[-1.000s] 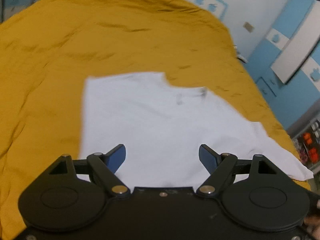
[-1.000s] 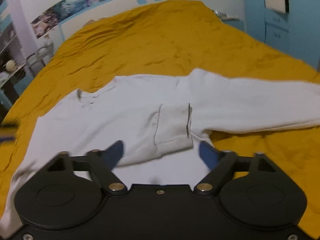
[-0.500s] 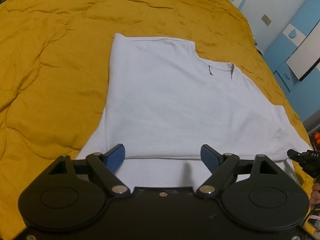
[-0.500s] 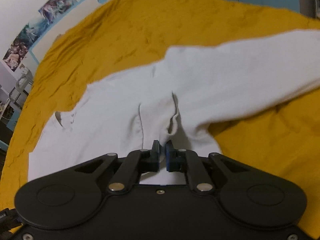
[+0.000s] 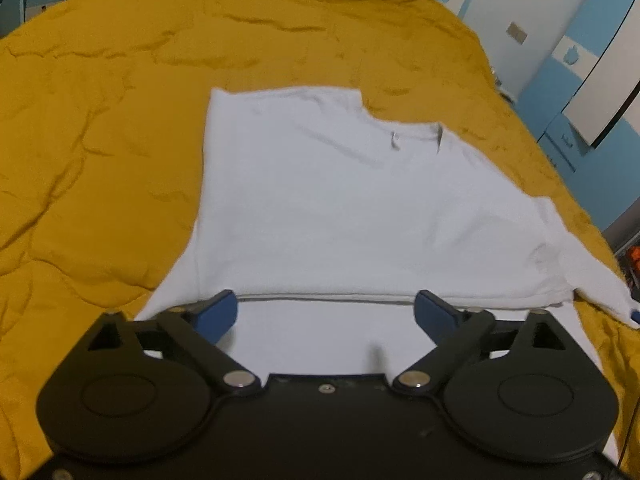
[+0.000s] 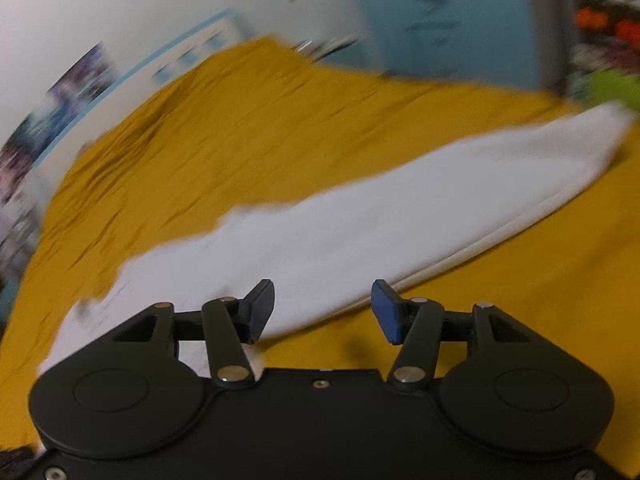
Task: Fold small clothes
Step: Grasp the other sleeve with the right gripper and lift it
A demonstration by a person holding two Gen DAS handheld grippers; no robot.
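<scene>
Both tools have just been opening with nothing between them: the left gripper is spread wide, the right gripper half spread. The white shirt lies mid-bedspread, one side folded. Pinch the loose sleeve near its edge, carry it over flat.

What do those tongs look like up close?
Both match. The left tongs and right tongs have a flat black body with two round discs, black linked arms with silver rivets, and blue pads on the fingertips. No hands or sleeves show.
</scene>
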